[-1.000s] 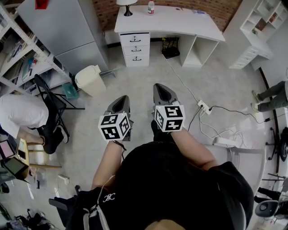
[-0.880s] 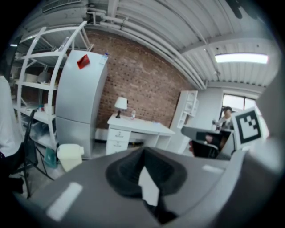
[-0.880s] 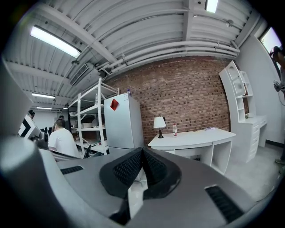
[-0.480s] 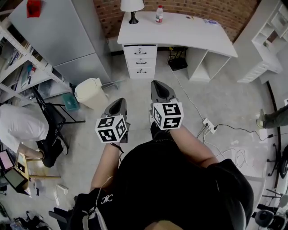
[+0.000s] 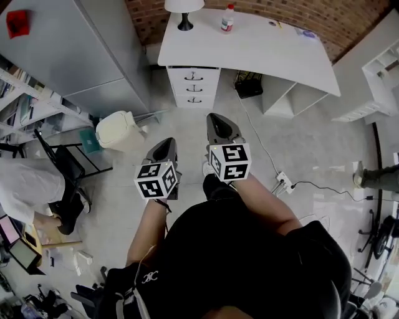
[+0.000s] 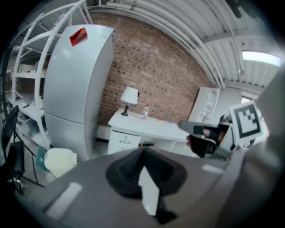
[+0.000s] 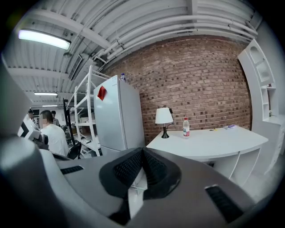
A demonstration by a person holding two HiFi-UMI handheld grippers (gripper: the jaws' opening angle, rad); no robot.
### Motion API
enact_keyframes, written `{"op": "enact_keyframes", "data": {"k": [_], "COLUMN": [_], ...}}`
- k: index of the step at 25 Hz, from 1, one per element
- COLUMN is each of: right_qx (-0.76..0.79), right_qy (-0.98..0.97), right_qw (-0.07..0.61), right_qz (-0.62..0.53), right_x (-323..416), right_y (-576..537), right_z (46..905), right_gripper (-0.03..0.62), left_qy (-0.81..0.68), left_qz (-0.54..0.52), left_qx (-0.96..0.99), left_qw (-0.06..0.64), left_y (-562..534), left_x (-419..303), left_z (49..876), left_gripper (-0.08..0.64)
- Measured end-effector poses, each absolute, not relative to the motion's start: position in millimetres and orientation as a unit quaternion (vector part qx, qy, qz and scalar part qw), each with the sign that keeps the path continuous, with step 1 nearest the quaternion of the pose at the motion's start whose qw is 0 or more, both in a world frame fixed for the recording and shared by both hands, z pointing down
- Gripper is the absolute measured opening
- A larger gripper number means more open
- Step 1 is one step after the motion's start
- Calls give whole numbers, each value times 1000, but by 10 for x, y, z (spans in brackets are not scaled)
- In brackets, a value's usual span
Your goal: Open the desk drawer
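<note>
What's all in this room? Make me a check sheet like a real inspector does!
Surface: white desk against the brick wall, its top mostly bare.
Job's things: three drawers under the lamp end of the desk, all shut, well away from both grippers.
Clutter: lamp and bottle on the desk; cream bin on the floor.
Grippers: left gripper and right gripper both shut, nothing between the jaws, held over the floor.
Cables: power strip and cords lying on the floor.
Surroundings: grey fridge; person in white beside a black chair.
</note>
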State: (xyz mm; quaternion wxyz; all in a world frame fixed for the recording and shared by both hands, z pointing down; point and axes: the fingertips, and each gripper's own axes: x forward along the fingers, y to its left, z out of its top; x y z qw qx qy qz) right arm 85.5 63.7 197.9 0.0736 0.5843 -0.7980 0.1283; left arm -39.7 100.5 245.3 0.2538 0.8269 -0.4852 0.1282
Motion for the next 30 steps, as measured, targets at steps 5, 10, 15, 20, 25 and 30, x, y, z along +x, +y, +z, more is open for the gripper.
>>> {"op": "enact_keyframes", "data": {"k": [5,10,15,20,25,30], "right_qx": [569,540,510,493,480,461], "right_qy": [-802,-817,-830,-826,-818,-807], "right_qw": [111,144,181,240,302,362], "right_qz": [143,144,137,127,99,67], "right_x": [1066,1148,1132,1094,958,877], "right_y": [68,-408,-808,-1039,-1314,-1616], "right_z": [2277,2478,2711,3095,3536,4261], "right_gripper": [-2,-2,-1,-1,0,0], "left_qy": [-495,-511,-538,-550,-554,-556], "left_qz": [128,131,137,136,127,114], "left_qx": [813,800,781,755,742,733], "left_qw": [279,287,285,330,357,375], "left_y": [456,-6,-287,-392,-631,-963], "left_x": [-183,-48,-75,-218,-394,-436], "left_z": [2646,2744,2819,3149,3514,4072], "left_gripper": [-2,-2,-2,-2,-2,-2]}}
